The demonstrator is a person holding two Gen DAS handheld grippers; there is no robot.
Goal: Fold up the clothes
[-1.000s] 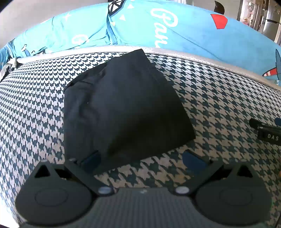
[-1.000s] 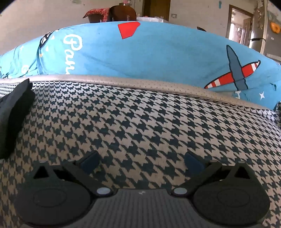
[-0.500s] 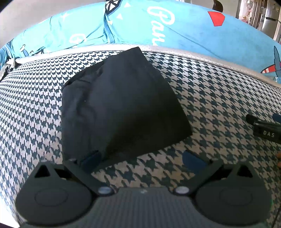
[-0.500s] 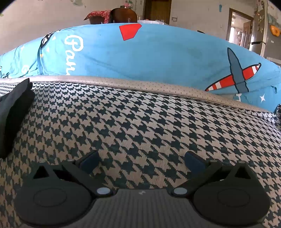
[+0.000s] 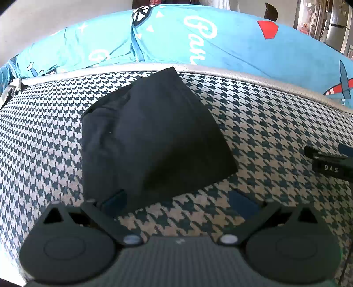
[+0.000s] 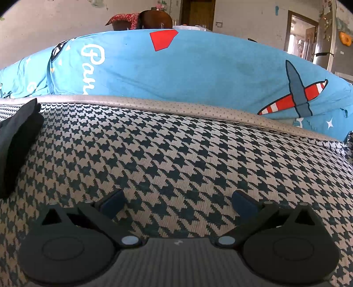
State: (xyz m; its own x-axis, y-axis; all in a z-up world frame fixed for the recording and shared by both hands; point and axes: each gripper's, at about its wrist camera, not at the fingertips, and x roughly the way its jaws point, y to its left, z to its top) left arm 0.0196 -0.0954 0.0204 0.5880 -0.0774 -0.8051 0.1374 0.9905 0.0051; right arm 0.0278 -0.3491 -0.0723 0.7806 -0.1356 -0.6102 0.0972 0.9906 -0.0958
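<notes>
A folded black garment (image 5: 152,139) lies flat on the houndstooth cushion (image 5: 264,132), its far corner touching the grey piping. My left gripper (image 5: 177,199) hovers open just in front of its near edge, the left fingertip over the cloth's near corner and nothing held. The right gripper's black body (image 5: 326,163) pokes in at the right edge of the left wrist view. In the right wrist view my right gripper (image 6: 178,202) stands open above bare cushion (image 6: 187,154), and the black garment (image 6: 15,141) shows only as a strip at the far left.
A blue bedsheet-covered bolster (image 6: 198,70) with airplane prints and white lettering rises behind the cushion's grey piping (image 6: 176,107). Behind it are a wall, a doorway (image 6: 300,33) and a dark round object on a red cloth (image 6: 154,18).
Both views have shifted only slightly; the left gripper drifted a little and the right one tilted up a bit. The garment lies as before and both grippers stay open.
</notes>
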